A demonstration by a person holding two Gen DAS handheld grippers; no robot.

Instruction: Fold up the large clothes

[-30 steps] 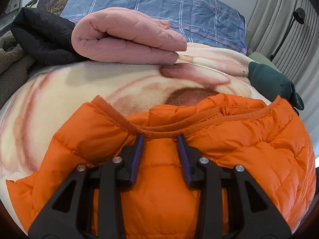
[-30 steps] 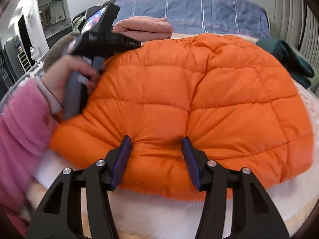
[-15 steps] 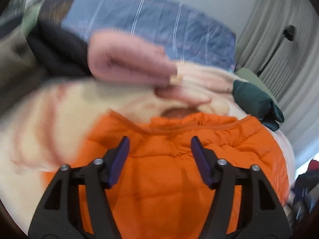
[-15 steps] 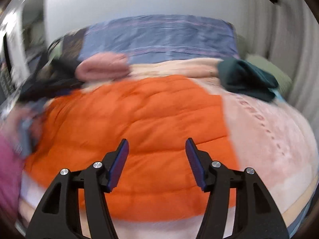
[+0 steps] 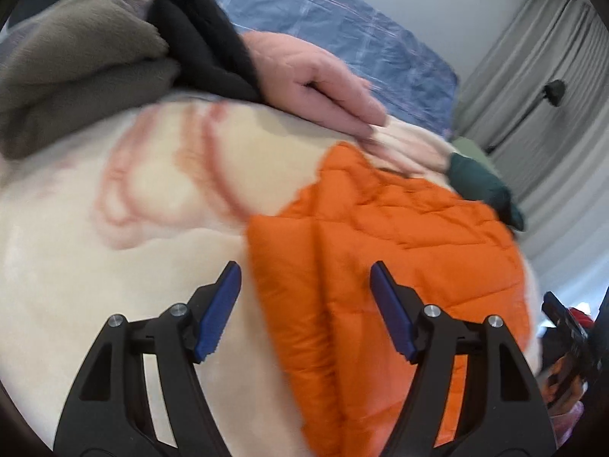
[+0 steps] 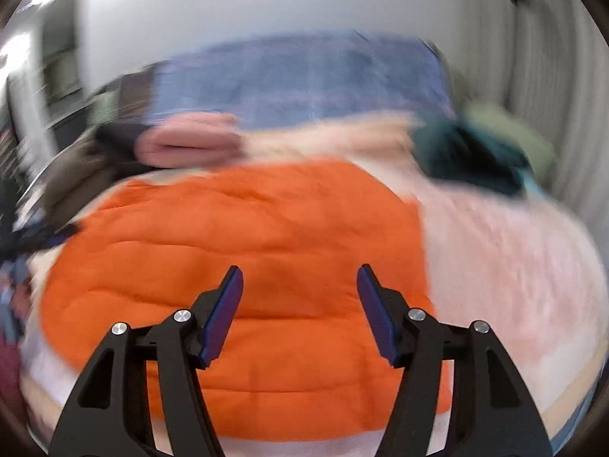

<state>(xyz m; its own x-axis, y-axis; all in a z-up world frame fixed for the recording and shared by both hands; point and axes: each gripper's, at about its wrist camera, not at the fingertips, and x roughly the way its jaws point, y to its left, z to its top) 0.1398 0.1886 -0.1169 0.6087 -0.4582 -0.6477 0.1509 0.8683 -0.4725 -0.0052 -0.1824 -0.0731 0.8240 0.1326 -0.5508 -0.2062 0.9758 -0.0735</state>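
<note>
An orange quilted puffer jacket (image 5: 399, 251) lies folded flat on the cream and pink bed blanket (image 5: 114, 259). It also shows in the right wrist view (image 6: 243, 251), blurred by motion. My left gripper (image 5: 306, 278) is open and empty, raised above the jacket's left edge. My right gripper (image 6: 298, 282) is open and empty, above the jacket's near half. Neither gripper touches the jacket.
A folded pink garment (image 5: 316, 83), a black garment (image 5: 201, 45) and a brown fleece (image 5: 76, 64) lie at the head of the bed by a blue plaid pillow (image 5: 342, 26). A dark green garment (image 5: 483, 186) lies at the right. Grey curtains (image 5: 552, 95) hang beyond.
Both grippers opened wider, let go of the jacket and lifted away from it. The left view swung left, the right view pulled back and swung right.
</note>
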